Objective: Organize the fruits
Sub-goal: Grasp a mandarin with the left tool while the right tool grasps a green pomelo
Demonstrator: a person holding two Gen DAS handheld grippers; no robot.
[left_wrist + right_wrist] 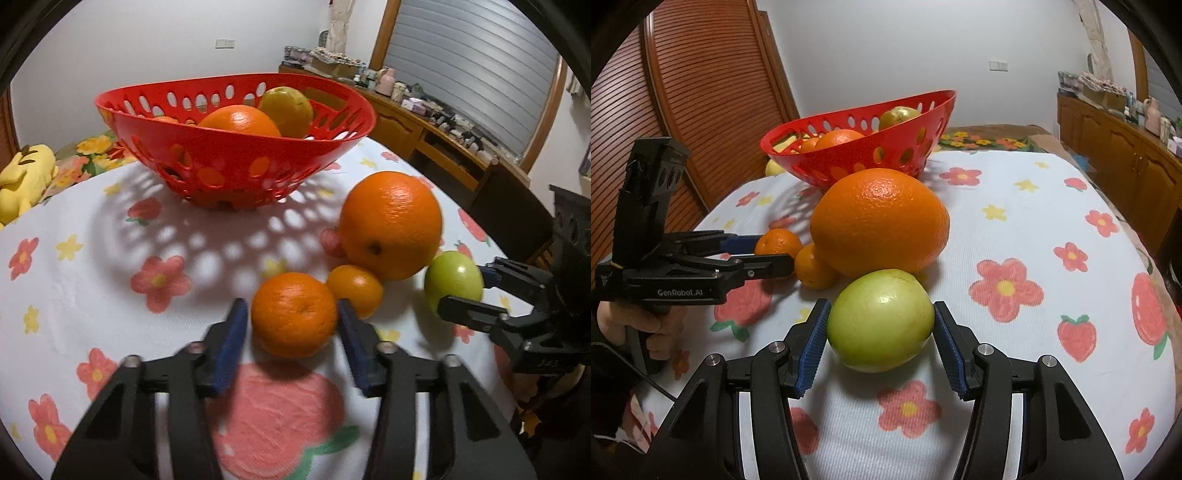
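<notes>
A red perforated basket [155, 122] [923, 110] stands on the floral tablecloth and holds an orange [240, 122] and a yellow-green fruit [286, 109]. A big orange [389, 223] [879, 221], a small mandarin [356, 290] [812, 271], a medium mandarin [293, 314] [777, 242] and a green apple [452, 282] [881, 319] lie on the cloth. My left gripper [291, 328] [764, 254] is open around the medium mandarin, with small gaps at the pads. My right gripper [881, 339] [465, 291] is open around the green apple.
The table [1052, 206] has a white cloth with red and yellow flowers. A yellow plush toy [26, 177] lies beyond its far left edge. A wooden sideboard [436, 125] with clutter runs along the right wall. A slatted wooden door [701, 92] stands at the left.
</notes>
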